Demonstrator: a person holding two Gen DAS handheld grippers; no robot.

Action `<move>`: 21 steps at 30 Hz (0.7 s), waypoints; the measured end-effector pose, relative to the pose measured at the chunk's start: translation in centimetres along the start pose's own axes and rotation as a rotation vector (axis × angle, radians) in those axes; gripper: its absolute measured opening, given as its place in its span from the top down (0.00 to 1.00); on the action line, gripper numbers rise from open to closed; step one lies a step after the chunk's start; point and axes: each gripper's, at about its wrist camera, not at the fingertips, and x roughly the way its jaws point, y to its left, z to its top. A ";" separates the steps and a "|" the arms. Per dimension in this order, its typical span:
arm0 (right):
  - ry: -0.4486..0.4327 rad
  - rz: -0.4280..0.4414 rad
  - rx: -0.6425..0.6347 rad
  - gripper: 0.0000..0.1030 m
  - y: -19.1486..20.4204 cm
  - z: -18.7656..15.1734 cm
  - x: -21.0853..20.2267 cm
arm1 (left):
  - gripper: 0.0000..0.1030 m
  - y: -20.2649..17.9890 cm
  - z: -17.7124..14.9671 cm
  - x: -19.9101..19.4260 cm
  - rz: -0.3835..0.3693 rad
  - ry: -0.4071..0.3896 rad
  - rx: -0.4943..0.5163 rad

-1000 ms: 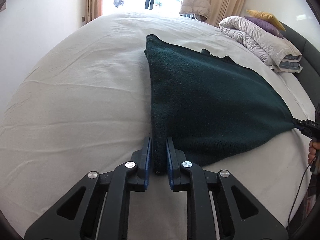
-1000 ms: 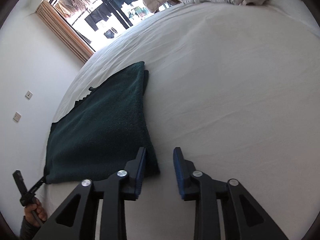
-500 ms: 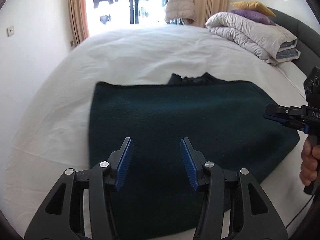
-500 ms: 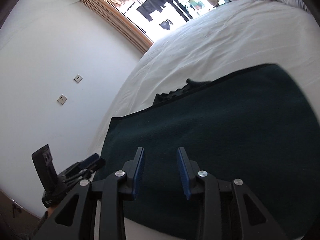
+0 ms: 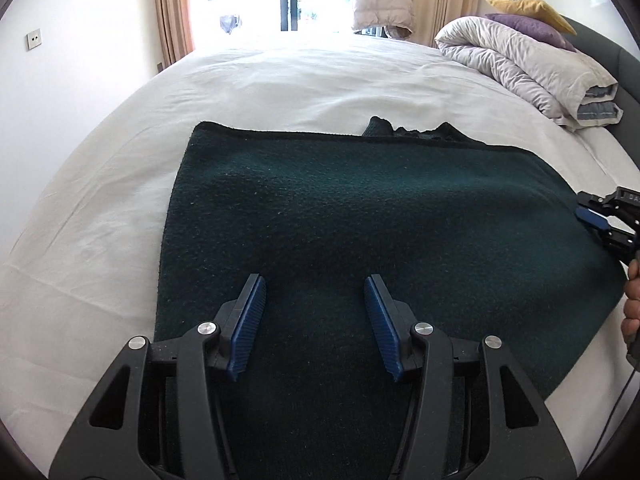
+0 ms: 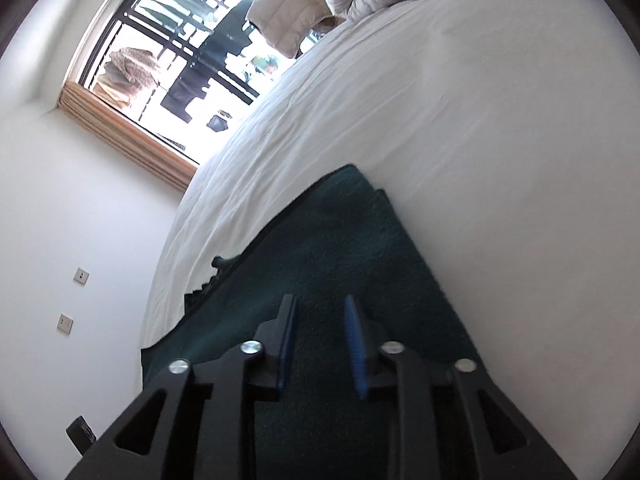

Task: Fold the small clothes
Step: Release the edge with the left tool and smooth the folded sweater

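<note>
Since knitted, garment [image 5: 360,240]: judged soft, limp, light; best taken at lower-frame corners.
Left gripper [image 5: 316,320]: opening, nothing clamped.
Right gripper [image 6: 320,344]: opening, nothing clamped.

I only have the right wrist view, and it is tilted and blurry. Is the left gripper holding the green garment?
Observer: No. The left gripper is over the dark green garment with jaws opening and nothing between the pads.
Operator: How does the cloth lie?
Observer: Flat on the white bed, with a ragged bit sticking out past its far edge.
Operator: Where is my right gripper relative to it?
Observer: The right gripper sits at the garment's right edge in the left wrist view.
</note>
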 end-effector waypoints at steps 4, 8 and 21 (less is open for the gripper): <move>0.038 0.072 -0.136 0.52 4.1 -1.8 -0.5 | 0.49 -0.1 -0.3 -1.2 0.014 -0.001 -0.029; 0.083 0.120 -0.151 0.52 6.3 -3.1 0.5 | 0.46 0.5 -1.0 -3.0 0.007 -0.003 -0.056; 0.142 0.163 -0.167 0.52 8.2 -5.7 0.4 | 0.25 4.5 -8.7 -9.4 -0.104 0.010 -0.311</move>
